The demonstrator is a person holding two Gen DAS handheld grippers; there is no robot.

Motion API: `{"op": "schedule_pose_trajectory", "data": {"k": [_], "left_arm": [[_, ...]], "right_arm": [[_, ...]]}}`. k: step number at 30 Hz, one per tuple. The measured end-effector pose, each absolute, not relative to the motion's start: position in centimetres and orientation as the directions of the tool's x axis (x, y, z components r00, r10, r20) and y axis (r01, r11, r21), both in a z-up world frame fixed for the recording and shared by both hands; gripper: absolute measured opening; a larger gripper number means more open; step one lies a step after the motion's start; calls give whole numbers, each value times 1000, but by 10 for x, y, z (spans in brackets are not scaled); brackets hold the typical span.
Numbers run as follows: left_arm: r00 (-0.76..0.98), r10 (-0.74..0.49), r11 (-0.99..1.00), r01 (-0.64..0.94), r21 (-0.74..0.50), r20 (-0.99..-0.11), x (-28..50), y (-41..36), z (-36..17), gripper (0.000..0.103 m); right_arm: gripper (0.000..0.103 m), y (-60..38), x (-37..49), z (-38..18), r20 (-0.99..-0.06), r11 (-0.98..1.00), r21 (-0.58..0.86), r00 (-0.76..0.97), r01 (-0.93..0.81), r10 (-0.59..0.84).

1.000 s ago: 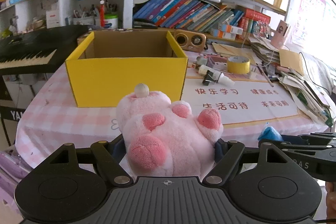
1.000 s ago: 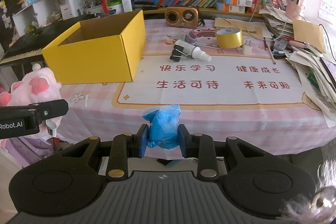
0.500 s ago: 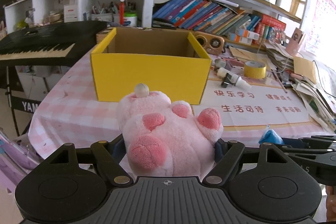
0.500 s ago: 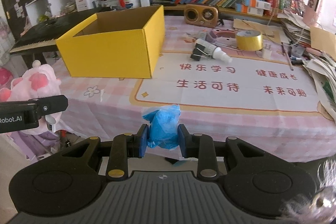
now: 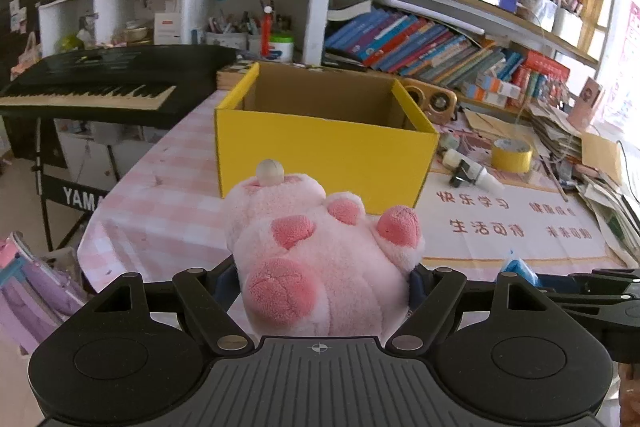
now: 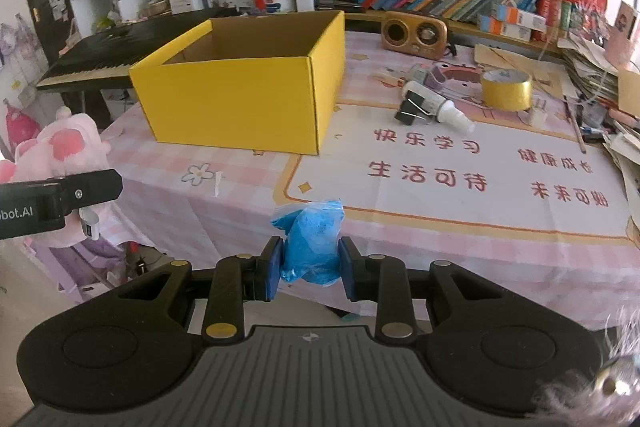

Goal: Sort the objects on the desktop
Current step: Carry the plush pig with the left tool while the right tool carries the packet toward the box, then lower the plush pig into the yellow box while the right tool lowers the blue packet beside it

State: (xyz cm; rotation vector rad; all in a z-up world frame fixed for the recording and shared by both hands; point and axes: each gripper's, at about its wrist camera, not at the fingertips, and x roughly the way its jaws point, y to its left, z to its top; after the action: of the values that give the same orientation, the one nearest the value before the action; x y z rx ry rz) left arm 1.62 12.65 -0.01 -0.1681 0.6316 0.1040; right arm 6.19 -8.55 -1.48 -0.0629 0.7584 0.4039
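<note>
A pink plush toy [image 5: 324, 259] is held pinched in the left hand-held gripper [image 5: 324, 291] and a blue plastic bag [image 6: 314, 243] is clamped in the right hand-held gripper [image 6: 310, 267], both carried short of the near edge of the worktop [image 6: 440, 227]. What can be seen of the inside of the yellow cardboard box [image 6: 248, 87] shows nothing in it, so no item is judged sorted. A tape roll [image 6: 506, 89], a small white bottle [image 6: 438, 107] and a binder clip [image 6: 408, 113] are noted lying on the worktop, not yet handled.
</note>
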Motion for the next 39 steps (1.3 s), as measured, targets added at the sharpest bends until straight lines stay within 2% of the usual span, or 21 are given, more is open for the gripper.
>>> {"op": "schedule_pose_trajectory", "data": {"k": [26, 39], "left_arm": [[819, 86, 977, -181, -114, -567, 15, 141, 5, 79], [867, 112, 984, -166, -70, -486, 70, 146, 38, 79]], "right_arm": [[28, -63, 77, -3, -660, 891, 71, 649, -449, 379], [28, -47, 128, 25, -591, 849, 64, 666, -525, 456]]}}
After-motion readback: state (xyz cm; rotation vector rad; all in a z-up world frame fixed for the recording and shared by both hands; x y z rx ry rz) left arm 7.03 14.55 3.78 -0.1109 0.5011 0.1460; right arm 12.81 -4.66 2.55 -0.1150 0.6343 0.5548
